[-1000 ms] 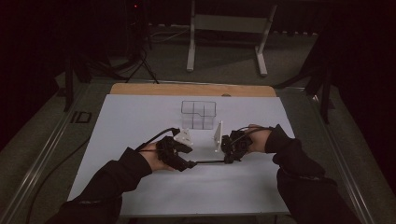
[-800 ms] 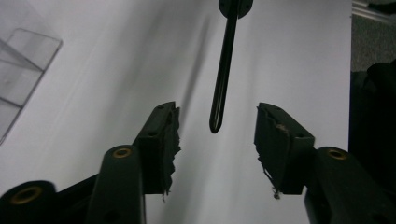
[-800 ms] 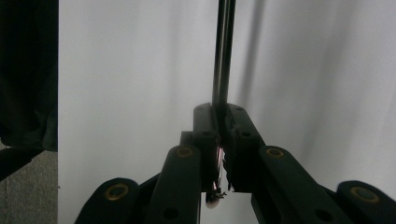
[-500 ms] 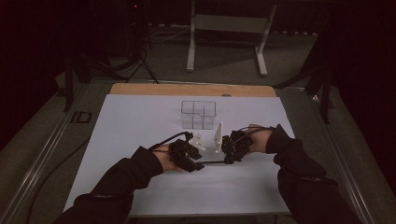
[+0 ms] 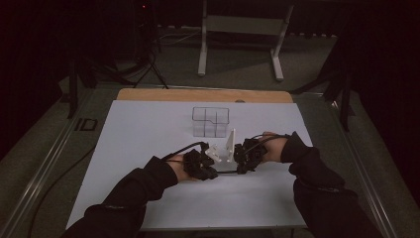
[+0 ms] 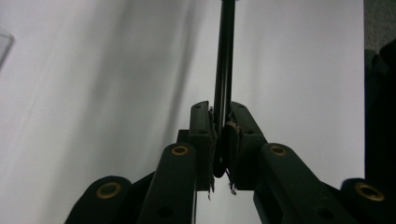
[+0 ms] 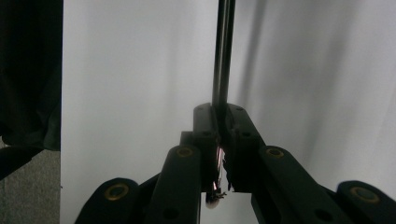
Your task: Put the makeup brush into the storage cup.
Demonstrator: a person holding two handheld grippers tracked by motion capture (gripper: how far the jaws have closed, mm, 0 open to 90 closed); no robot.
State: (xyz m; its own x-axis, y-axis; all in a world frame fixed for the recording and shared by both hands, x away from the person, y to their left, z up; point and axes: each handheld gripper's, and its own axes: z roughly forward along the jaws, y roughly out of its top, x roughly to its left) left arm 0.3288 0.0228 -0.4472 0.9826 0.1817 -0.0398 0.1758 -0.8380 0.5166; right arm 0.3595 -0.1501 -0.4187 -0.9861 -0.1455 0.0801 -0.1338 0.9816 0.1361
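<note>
Where the left gripper view looks along its own black jaws, the left hand-held gripper point(image 6: 220, 133) is clamped on one end of a thin, straight black rod point(image 6: 225, 65), which runs up and away over the white surface. The right gripper view reads the same: the right hand-held gripper point(image 7: 218, 122) is closed on the other end of the rod point(image 7: 223, 51), with a small reddish glint at the contact between the pads.

In the high view the left hand-held gripper point(image 5: 210, 172) and the right hand-held gripper point(image 5: 239, 168) face each other low over the near-centre of the tabletop, and the thin black rod point(image 5: 226, 172) spans the short gap between them, roughly level and parallel to the near edge. Both forearms in dark sleeves come in from the bottom, and a black cable loops back from each hand-held gripper.

Just behind the rod, between the two hands, stands a small white plastic piece point(image 5: 224, 150) with an upright pointed fin; contact between it and either hand-held gripper cannot be judged. Farther back sits a clear plastic box divided into compartments point(image 5: 210, 122), apart from the white piece.

All of this rests on a large white sheet point(image 5: 148, 129) covering the tabletop, with a wooden strip point(image 5: 203, 95) showing along the far edge.
</note>
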